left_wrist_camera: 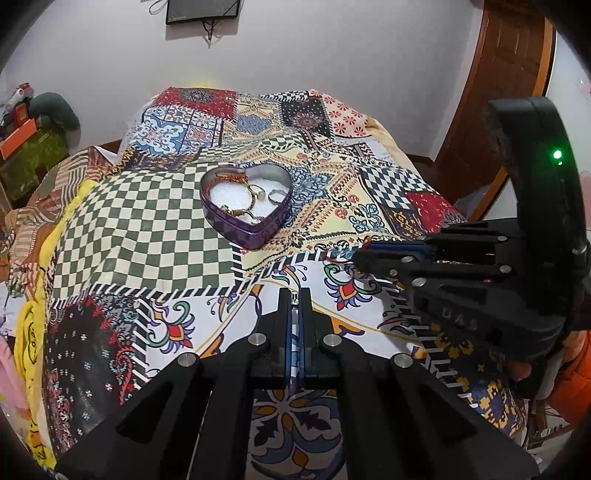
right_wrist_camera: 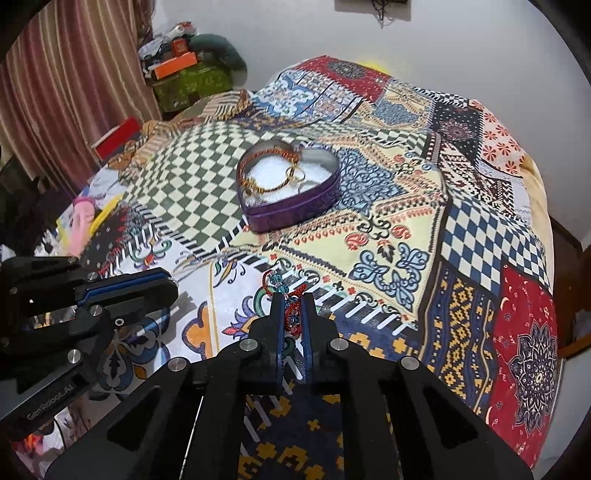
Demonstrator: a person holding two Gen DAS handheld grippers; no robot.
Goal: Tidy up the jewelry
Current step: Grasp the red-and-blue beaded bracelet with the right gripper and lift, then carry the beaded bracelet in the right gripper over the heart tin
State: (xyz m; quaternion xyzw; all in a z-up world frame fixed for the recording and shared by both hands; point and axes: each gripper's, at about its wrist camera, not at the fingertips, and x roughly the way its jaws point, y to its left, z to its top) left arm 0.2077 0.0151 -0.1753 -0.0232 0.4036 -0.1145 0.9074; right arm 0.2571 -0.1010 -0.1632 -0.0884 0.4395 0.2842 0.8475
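Observation:
A purple heart-shaped tin [left_wrist_camera: 246,225] [right_wrist_camera: 291,214] sits open on the patchwork bedspread, with white padding, gold bracelets [right_wrist_camera: 273,182] and rings [left_wrist_camera: 277,195] inside. My right gripper [right_wrist_camera: 293,301] is shut on a red beaded bracelet with blue-green beads [right_wrist_camera: 291,314], held low over the cloth in front of the tin. It also shows in the left wrist view [left_wrist_camera: 341,254] at the right gripper's tip. My left gripper [left_wrist_camera: 294,293] is shut with a small metallic piece [left_wrist_camera: 294,297] between its fingertips; what it is I cannot tell.
The patchwork bedspread [left_wrist_camera: 147,229] covers the whole bed. Boxes and clutter [right_wrist_camera: 184,70] stand at the far left by a curtain [right_wrist_camera: 66,92]. A wooden door [left_wrist_camera: 509,74] is at the right. A dark screen [left_wrist_camera: 201,11] hangs on the wall.

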